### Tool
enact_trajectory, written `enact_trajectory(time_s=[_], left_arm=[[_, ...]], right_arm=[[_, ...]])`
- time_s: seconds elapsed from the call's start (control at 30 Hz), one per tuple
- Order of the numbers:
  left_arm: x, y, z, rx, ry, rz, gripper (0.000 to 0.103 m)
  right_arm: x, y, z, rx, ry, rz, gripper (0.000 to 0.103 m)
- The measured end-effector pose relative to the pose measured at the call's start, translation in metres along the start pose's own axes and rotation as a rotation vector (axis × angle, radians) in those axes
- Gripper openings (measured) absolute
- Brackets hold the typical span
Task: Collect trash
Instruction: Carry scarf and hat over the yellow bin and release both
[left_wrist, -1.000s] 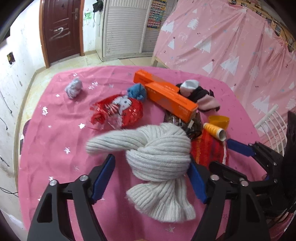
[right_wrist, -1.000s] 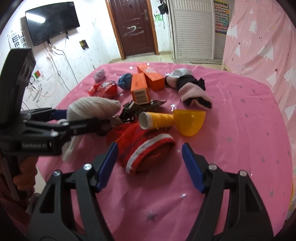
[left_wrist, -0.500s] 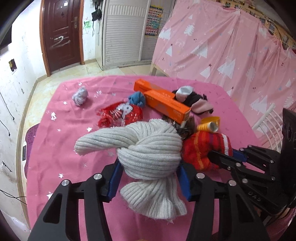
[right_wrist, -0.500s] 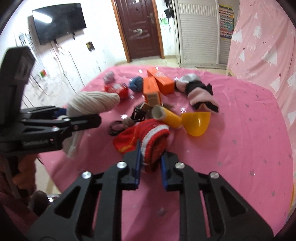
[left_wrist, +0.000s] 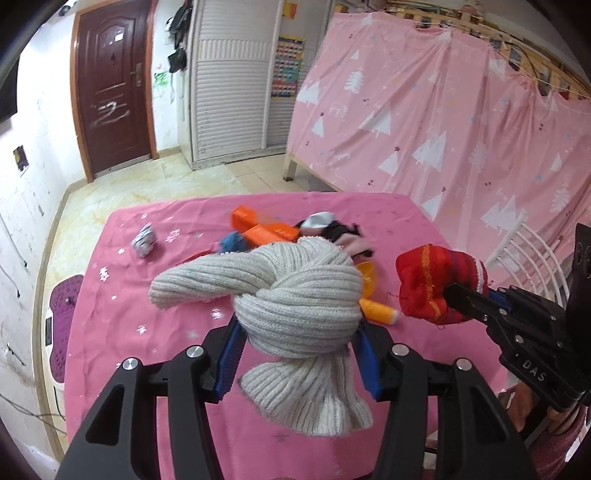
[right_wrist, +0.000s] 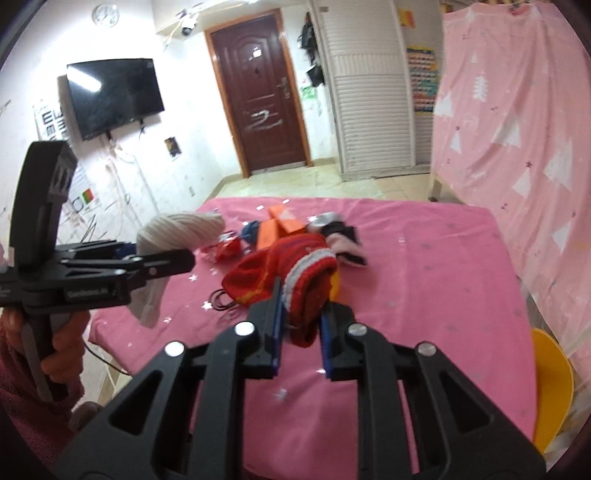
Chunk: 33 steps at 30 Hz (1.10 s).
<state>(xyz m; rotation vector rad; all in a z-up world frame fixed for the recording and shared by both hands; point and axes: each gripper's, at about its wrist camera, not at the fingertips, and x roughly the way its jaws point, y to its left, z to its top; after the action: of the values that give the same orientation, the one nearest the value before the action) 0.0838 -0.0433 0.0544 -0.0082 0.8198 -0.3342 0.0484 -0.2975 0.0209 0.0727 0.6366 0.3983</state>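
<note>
My left gripper (left_wrist: 298, 343) is shut on a knotted grey knit scarf (left_wrist: 295, 295) and holds it up above the pink table (left_wrist: 122, 332). It also shows in the right wrist view (right_wrist: 181, 229). My right gripper (right_wrist: 301, 325) is shut on a red knit hat (right_wrist: 288, 269) with a white band, lifted off the table. The hat also shows in the left wrist view (left_wrist: 432, 284). On the table lie orange boxes (left_wrist: 266, 229), a crumpled paper ball (left_wrist: 143, 240), a yellow thread spool (left_wrist: 378, 310) and a red wrapper (right_wrist: 227, 249).
A pile of black, white and pink socks (right_wrist: 343, 240) and a blue ball (right_wrist: 251, 230) lie mid-table. Black hair ties (right_wrist: 219, 299) lie near the hat. A yellow chair (right_wrist: 550, 384) stands at the right, a white chair (left_wrist: 524, 251) behind the right gripper.
Both grippers closed on their items and lifted them: the left took the grey scarf, the right took the red hat. Both have pulled back and up from the table.
</note>
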Motion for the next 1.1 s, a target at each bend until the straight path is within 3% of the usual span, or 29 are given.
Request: enact_trajectory(time_s=[0.67, 1.1], left_arm=[[0.038, -0.152, 0.029, 0.175, 0.038, -0.147, 0.048], [0.077, -0.277, 0.038, 0.333, 0.103, -0.263, 0.048]], right_arm=[[-0.076, -0.134, -0.029, 0.213, -0.122, -0.226, 0.016], [-0.099, -0.229, -0.064, 0.384, -0.108, -0.407, 0.016]])
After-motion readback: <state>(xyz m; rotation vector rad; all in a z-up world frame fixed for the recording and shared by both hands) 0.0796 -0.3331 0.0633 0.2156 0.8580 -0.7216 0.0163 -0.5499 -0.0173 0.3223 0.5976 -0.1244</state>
